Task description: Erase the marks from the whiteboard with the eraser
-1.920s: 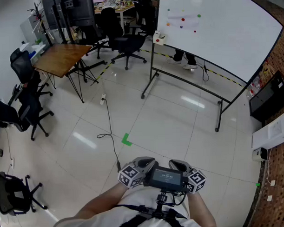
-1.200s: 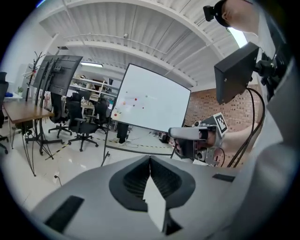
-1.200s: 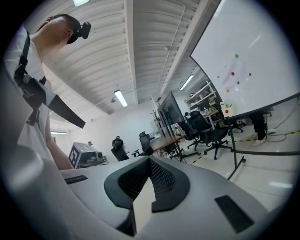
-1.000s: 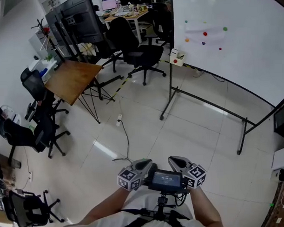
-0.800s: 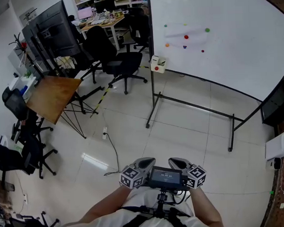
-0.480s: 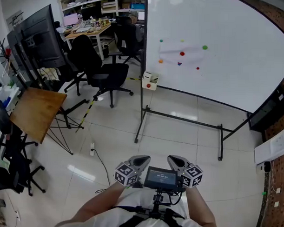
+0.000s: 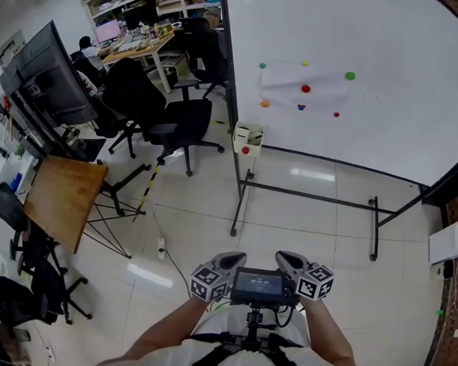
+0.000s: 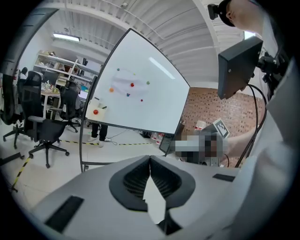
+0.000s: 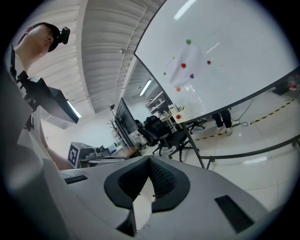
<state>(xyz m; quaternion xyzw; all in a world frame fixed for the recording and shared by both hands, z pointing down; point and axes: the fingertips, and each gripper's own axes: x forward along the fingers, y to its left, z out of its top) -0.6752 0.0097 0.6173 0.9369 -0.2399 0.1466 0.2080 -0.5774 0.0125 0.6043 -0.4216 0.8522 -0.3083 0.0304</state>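
Observation:
The whiteboard (image 7: 391, 113) stands ahead on a black floor stand, with several small coloured marks (image 7: 306, 88) in red, green, orange and yellow around a faint smear. A small white holder (image 7: 248, 138) with a red spot hangs at the board's lower left corner; no eraser shows plainly. My left gripper (image 7: 231, 257) and right gripper (image 7: 284, 257) are held side by side close to the body, far short of the board. Both are shut and empty. The left gripper (image 8: 150, 158) faces the whiteboard (image 8: 136, 93) across the floor, and so does the right gripper (image 9: 150, 159), with the whiteboard (image 9: 220, 56) above it.
The board's stand legs (image 7: 241, 208) reach out over the tiled floor. Black office chairs (image 7: 170, 117) and a tilted wooden table (image 7: 61, 199) stand to the left, with large monitors (image 7: 45, 76) behind them. A cable (image 7: 168, 256) lies on the floor near my left side.
The view has come closer to the whiteboard, which now looks larger and sits more to the front. Both grippers stay shut in front of the body.

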